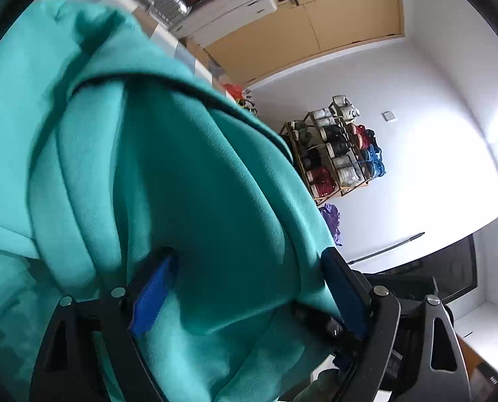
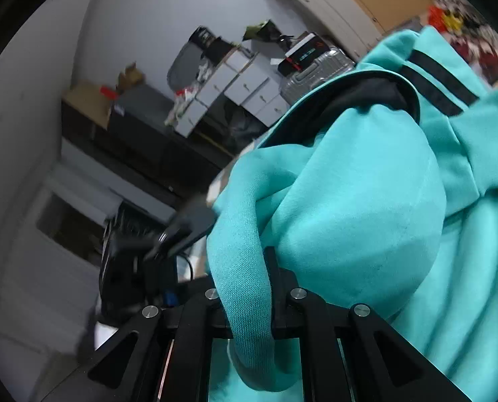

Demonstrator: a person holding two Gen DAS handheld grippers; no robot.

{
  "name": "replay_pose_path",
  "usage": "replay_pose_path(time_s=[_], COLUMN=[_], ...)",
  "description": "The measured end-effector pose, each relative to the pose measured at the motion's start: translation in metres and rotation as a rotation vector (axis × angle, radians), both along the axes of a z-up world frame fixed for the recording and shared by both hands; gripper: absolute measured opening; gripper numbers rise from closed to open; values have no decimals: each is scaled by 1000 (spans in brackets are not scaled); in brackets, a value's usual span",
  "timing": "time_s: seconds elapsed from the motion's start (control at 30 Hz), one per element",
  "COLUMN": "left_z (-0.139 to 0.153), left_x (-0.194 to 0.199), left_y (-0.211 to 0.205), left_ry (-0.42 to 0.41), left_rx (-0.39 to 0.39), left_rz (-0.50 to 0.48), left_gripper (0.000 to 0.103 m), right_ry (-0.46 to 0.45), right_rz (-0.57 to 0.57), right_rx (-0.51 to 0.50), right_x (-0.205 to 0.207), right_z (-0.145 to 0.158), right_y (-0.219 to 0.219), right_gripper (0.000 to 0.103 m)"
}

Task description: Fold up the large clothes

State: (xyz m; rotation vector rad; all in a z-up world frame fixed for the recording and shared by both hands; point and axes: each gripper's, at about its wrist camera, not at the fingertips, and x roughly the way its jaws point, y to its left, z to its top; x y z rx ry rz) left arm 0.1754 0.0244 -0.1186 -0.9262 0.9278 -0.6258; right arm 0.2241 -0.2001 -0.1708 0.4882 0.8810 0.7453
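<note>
Left wrist view puts your left gripper [image 1: 249,268] spread wide, its blue pads [image 1: 153,296] standing apart with the teal garment [image 1: 132,167] draped between them and nothing pinched. That garment is a thick knit with dark piping along one curved edge, bunched in deep folds and filling the near left of the view. Your right gripper [image 2: 252,288] is pressed together on a rolled teal fold, which passes between its fingers; a black stripe crosses the cloth at far right. Far off, a wooden rack [image 1: 336,154] holds rolled bundles in white, black, red and blue. Drawer units [image 2: 245,87] and a silver suitcase [image 2: 319,70] crowd the far wall. Open white floor [image 1: 416,167] lies to the right of the cloth.
</note>
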Motion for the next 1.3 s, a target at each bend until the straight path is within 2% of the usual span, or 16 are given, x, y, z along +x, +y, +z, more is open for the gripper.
replay_pose_path(time_s=[0.03, 0.13, 0.2, 0.23, 0.27, 0.3, 0.4, 0.5, 0.6, 0.67, 0.83, 0.9, 1.0, 1.1, 1.2, 1.3], left_z=[0, -1, 5, 8, 10, 13, 13, 9, 0, -5, -11, -14, -20, -19, -19, -20], left_x=[1, 6, 5, 5, 5, 4, 5, 0, -3, -2, -2, -2, -7, -6, -6, -6], left_y=[-1, -8, -8, -8, -5, -1, 18, 44, 59, 59, 50, 48, 57, 53, 53, 51], left_ry=[2, 11, -10, -22, -34, -42, -50, -24, 15, 35, 64, 70, 93, 97, 95, 106], left_rx=[-9, -19, 5, 26, 33, 23, -23, -64, -43, -33, 55, 75, 53, 54, 53, 35], left_rz=[-6, -11, 14, 31, 49, 68, 115, 151, 173, 175, 138, 134, 137, 129, 127, 125], left_gripper=[59, 20, 6, 5, 5, 5, 4, 4, 4, 4, 4, 4, 4, 4, 4, 4], right_ry=[-17, -35, -40, -59, -77, -94, -137, -133, -72, -10, 190, 226, 198, 182, 280, 344], right_rz=[7, 10, -10, -12, -20, -30, 10, 57, 44, -12, -145, -165, -240, -311, -315, -260], right_rx=[-32, -96, -153, -176, -215, -258, -290, -337, -324, -278, -49, 13, 66, 15, -66, -62], right_x=[0, -2, -5, -9, -14, -19, -41, -57, -57, -48, -20, -12, -12, -9, 18, 44], right_z=[1, 0, -2, -2, -2, -2, -4, -14, -26, -33, -53, -57, -50, -44, -52, -62], right_y=[3, 8, 11, 14, 16, 19, 25, 32, 29, 17, -20, -27, -41, -50, -37, -12], right_gripper=[12, 13, 16, 17, 25, 40, 65, 68, 67, 68, 70, 70, 70, 75, 77, 77])
